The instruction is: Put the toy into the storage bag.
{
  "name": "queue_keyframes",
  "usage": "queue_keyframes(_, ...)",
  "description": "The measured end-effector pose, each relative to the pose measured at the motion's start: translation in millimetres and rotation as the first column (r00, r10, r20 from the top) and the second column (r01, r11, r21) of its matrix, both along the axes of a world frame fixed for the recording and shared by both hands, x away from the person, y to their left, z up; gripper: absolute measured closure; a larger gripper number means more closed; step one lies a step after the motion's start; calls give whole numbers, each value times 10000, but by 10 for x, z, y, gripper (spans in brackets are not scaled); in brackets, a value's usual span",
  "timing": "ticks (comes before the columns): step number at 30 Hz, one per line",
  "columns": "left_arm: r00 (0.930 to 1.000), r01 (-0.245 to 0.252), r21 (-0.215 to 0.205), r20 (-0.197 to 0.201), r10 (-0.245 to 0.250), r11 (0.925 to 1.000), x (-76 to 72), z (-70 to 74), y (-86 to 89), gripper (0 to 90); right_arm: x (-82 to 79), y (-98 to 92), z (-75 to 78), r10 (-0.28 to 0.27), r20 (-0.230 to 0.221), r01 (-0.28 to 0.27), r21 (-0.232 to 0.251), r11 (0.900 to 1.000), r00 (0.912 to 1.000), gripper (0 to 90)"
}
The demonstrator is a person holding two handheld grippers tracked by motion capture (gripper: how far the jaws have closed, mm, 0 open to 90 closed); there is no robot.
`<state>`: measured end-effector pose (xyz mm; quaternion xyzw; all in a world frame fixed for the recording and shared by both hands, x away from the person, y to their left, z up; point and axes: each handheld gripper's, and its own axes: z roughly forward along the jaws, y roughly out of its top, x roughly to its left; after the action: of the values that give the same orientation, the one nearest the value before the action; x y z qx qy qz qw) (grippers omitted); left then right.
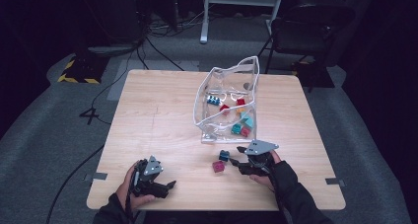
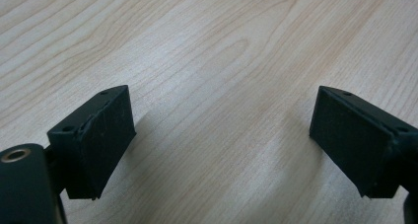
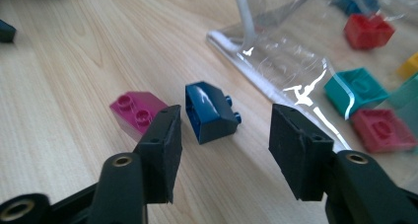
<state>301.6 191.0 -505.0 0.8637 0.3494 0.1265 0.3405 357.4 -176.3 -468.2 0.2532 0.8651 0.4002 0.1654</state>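
With the right gripper [image 3: 224,150] standing jaws apart around the small dark blue plastic brick [image 3: 209,110] lying on the wooden table [image 1: 157,130], closing off-centre could skid it into the magenta brick [image 3: 137,113] beside it.

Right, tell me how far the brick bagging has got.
Done: several bricks lie inside the clear bag. In hand: the right gripper has its jaws open around the dark blue brick, not gripping. Left: that brick and the magenta brick on the table.

A clear plastic bag [image 1: 224,93] of coloured bricks lies on the wooden table [image 1: 157,120], a chair [image 1: 308,26] behind.
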Motion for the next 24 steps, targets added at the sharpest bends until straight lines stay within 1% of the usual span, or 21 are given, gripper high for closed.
queue_keyframes(3, 10000, 5, 10, -9, -5, 10000, 0, 1, 0, 101, 25, 51, -77, 31, -235, -33, -79, 10000, 9997, 482)
queue_keyframes(8, 10000, -2, -3, 2, 2, 10000, 0, 0, 0, 101, 79, 140, -162, -15, -309, 10, -170, 9999, 9995, 471)
queue_keyframes(12, 10000, 1, -6, 12, -1, 10000, -1, 0, 1, 102, 137, 197, -237, -92, -475, 79, -280, 9996, 9988, 478)
queue_keyframes(14, 10000, 11, -3, 12, -11, 10000, 0, 0, 1, 102, 162, 210, -262, -114, -561, 99, -266, 9996, 9984, 481)
queue_keyframes(18, 10000, 0, 1, 7, 0, 10000, -1, 0, 2, 102, 210, 241, -301, -91, -759, 86, -69, 9999, 9971, 495)
queue_keyframes(24, 10000, -3, 5, 13, 3, 10000, -1, 0, 1, 102, 237, 289, -328, -113, -710, 109, -68, 9999, 9974, 551)
